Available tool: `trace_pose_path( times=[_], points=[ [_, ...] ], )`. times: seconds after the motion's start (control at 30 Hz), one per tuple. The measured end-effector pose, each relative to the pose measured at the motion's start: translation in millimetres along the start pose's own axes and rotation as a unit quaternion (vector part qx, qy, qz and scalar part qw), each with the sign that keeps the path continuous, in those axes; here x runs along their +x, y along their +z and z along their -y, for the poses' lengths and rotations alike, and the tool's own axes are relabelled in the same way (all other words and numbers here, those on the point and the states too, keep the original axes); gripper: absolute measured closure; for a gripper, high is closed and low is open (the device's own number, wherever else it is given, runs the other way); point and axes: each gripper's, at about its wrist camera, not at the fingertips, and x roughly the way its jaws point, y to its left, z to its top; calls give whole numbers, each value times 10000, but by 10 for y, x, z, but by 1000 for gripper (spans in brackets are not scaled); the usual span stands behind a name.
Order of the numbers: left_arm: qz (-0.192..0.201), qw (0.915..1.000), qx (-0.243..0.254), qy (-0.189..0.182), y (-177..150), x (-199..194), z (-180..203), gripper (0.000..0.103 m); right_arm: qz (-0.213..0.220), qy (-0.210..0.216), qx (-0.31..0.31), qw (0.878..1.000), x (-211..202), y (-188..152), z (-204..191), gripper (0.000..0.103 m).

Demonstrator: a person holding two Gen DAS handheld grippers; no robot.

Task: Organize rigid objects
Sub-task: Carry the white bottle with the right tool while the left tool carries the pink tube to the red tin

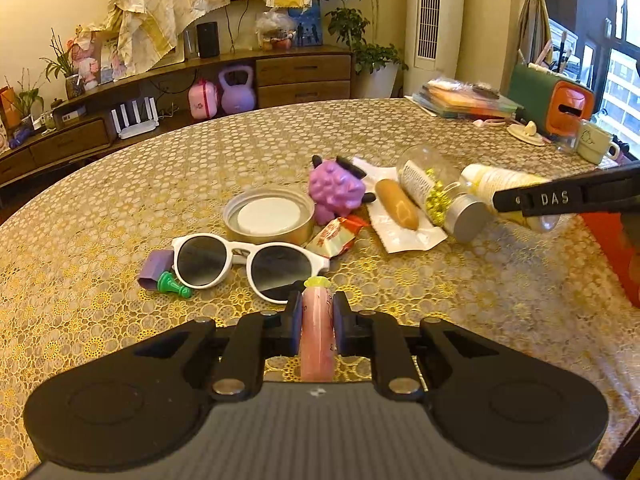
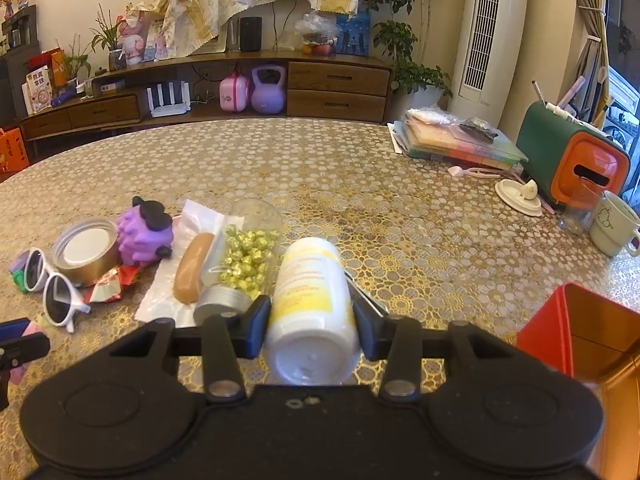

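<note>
While a gold lace-patterned cloth covers the round worktop [image 1: 168,184], a pink tube [image 1: 317,328] is pinched by the left tool [image 1: 317,312] above the near edge, and a white-and-yellow bottle [image 2: 310,304] is clamped by the right tool [image 2: 310,324]. Sunglasses [image 1: 244,258], a tin lid [image 1: 269,216], a purple toy [image 1: 336,190] and a jar [image 1: 440,194] lying on its side are clustered at 12 o'clock from the left tool. A red box [image 2: 576,332] is seen at 3 o'clock from the bottle. A wooden sideboard [image 2: 336,84] lines the far wall.
</note>
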Motion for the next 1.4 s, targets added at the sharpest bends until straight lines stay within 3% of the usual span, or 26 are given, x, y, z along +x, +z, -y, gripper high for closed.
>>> trace_pose_path(
  times=[0.73, 1.4],
  points=[
    [159, 9990, 279, -304, 164, -468, 440, 87, 396, 32, 243, 9989, -859, -226, 181, 59],
    [452, 9915, 785, -929, 619, -757, 1611, 87, 821, -385, 735, 9932, -1700, -437, 977, 59]
  ],
)
